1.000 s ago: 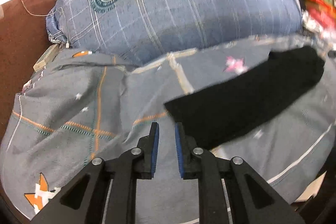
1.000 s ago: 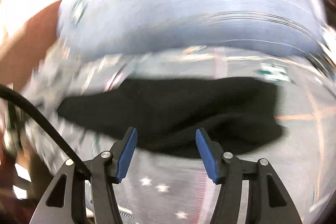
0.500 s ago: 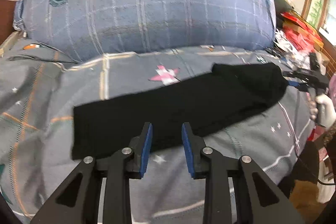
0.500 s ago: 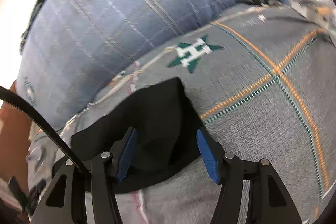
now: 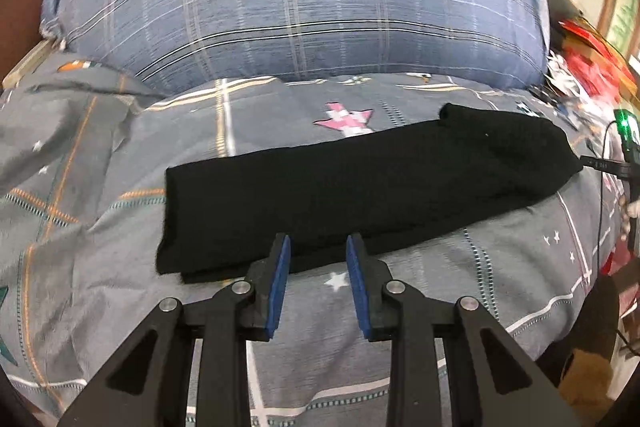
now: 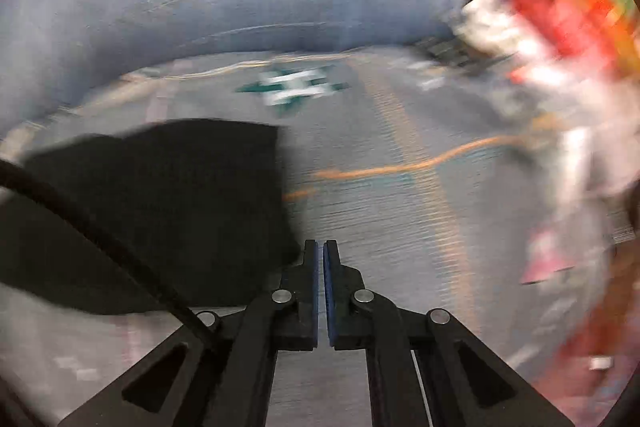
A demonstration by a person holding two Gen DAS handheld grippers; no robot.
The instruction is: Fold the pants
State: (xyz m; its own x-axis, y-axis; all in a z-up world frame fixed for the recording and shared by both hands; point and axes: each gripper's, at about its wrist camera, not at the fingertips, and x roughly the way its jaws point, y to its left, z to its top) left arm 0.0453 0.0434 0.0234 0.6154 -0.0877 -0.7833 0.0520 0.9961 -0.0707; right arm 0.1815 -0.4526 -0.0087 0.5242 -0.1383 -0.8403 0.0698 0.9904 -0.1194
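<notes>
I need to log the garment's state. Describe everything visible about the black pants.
The black pants lie flat on the grey patterned bedspread as a long, narrow folded strip, apparently knit fabric, layered at the near-left corner. They run left to right before the blue plaid pillow. Neither the open left gripper nor the shut right gripper holds them.

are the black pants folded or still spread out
Folded. The black fabric pants lie as one long narrow strip on the grey patterned bedspread, a second layer's edge showing at the near-left corner.
</notes>
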